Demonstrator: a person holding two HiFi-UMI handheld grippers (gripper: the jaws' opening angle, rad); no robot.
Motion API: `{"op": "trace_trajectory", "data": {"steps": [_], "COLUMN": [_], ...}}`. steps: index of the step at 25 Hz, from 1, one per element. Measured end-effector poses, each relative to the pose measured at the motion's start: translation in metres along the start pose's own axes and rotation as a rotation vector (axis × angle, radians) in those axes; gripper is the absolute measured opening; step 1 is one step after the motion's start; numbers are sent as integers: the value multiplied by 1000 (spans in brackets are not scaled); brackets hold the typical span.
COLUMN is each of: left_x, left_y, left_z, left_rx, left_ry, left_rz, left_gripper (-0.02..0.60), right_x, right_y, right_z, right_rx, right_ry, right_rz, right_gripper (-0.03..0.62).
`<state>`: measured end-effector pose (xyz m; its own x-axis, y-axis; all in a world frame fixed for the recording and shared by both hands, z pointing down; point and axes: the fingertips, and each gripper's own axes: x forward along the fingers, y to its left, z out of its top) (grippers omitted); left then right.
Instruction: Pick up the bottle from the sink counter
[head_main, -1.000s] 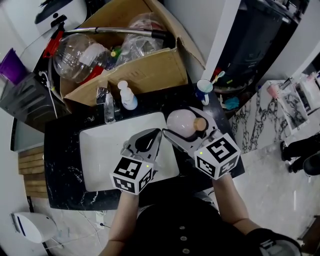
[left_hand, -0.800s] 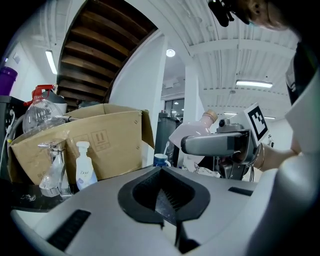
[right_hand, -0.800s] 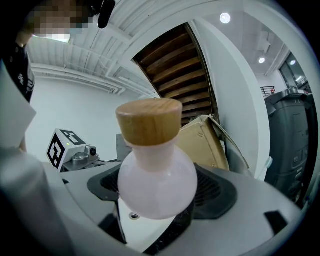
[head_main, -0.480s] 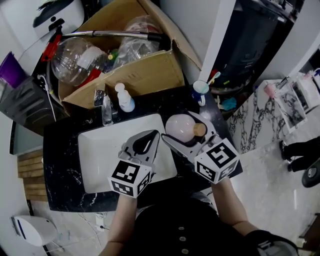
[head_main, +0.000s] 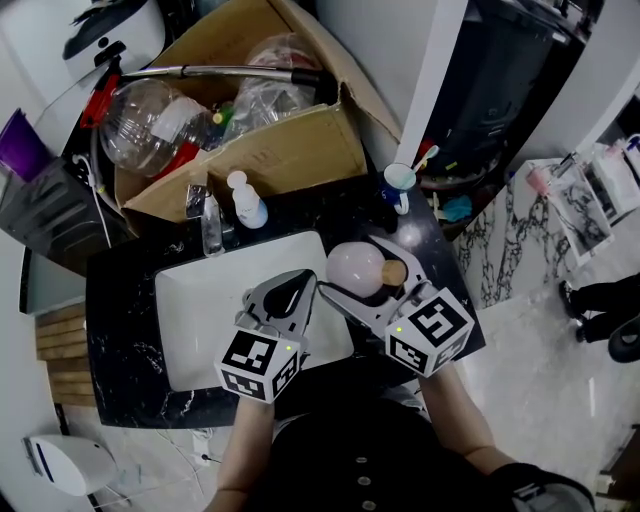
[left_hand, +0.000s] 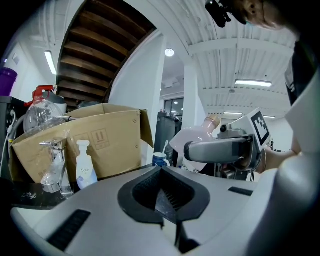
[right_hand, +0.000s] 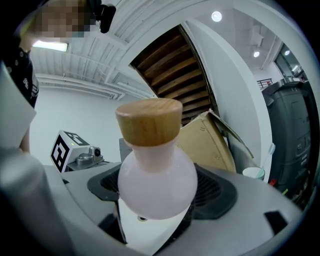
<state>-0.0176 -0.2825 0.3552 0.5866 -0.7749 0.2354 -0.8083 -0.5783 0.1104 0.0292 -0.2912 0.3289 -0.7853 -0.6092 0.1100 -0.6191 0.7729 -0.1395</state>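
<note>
Right gripper: clenched on the bottle, one jaw on each side of its round, pale pink body. The wooden cap stands clear above the jaws in the right gripper view. In the head view the bottle sits over the right-hand rim of the white sink, with the cap turned toward the dark marbled surface. In the left gripper view the bottle shows higher than the blue cup that stands on the surface.

Left gripper: jaws pressed together with nothing between them, positioned over the sink just beside the right gripper.

Back edge of the surface: a faucet, and just right of it an upright soap dispenser. The blue cup is at the back right corner and holds a toothbrush.

Behind the surface: an open cardboard box holding clear plastic containers.
</note>
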Motion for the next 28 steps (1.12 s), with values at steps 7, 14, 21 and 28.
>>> {"op": "trace_trajectory", "data": {"steps": [7,14,21,28], "left_x": [-4,-4,-5,-7], "left_y": [3,4,4,2], "left_z": [-6,-13,-17,-21], "left_rx": [-12,-20,-35,-45], "left_ry": [9,22,30,40], "left_rz": [10,10,2,1], "left_gripper": [17,17,17,17], "right_x": [2,0,0,0], "right_y": [0,-3,0,1], "right_z": [-13,-20,-25,-29], "right_rx": [23,32,36,44], "right_ry": [25,29,43,50], "right_rz": [17,15,34,40], "right_gripper": [403,403,403,403]}}
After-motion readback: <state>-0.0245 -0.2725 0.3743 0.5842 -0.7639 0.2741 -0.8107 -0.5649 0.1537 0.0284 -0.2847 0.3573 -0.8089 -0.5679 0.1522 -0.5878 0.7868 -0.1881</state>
